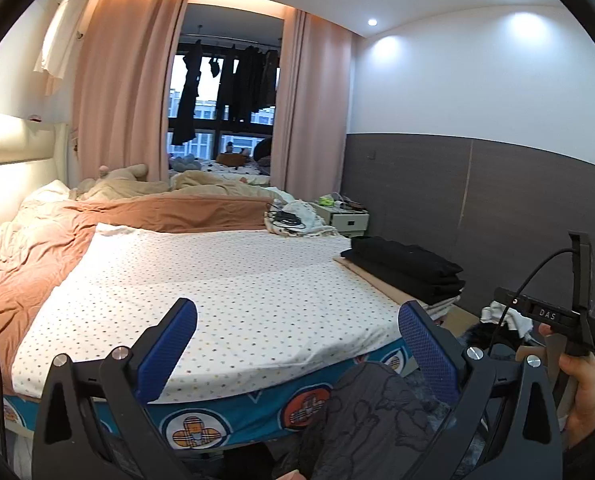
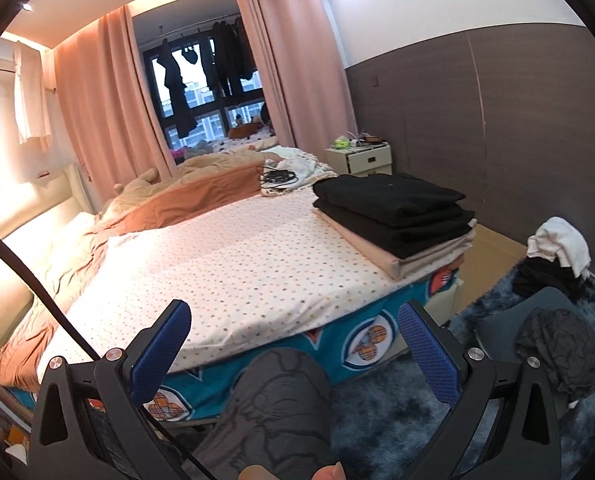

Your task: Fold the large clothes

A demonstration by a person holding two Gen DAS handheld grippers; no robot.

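A stack of folded clothes (image 2: 393,212) — two black garments on top of a beige one — sat at the near right corner of the bed, on the dotted white sheet (image 2: 233,256) that covered most of the mattress. More unfolded clothing, a white piece over a black one (image 2: 553,256), lay heaped on the shaggy dark blue rug (image 2: 385,408) to the right of the bed, with a dark patterned garment (image 2: 557,344) draped over a grey seat beside it. Both grippers hovered over the foot of the bed, empty: the left gripper (image 1: 297,332) had its blue-padded fingers spread wide, and the right gripper (image 2: 295,332) was equally wide apart, nothing between its pads. In the left wrist view the person's right hand (image 1: 581,392) could be seen wrapped around the black handle of the other tool, a cable trailing from it. A knee in grey printed trousers (image 2: 277,400) filled the space beneath both tools. Beyond the sheet, a rust-coloured duvet (image 1: 57,240) lay rumpled towards the cream headboard, and a tangle of black cable (image 2: 277,176) rested on a white blanket at the far side — a white bedside cabinet (image 2: 361,158) stood just past it, against the brown wall panelling. Pink curtains (image 1: 117,88) framed a window hung with dark clothes.
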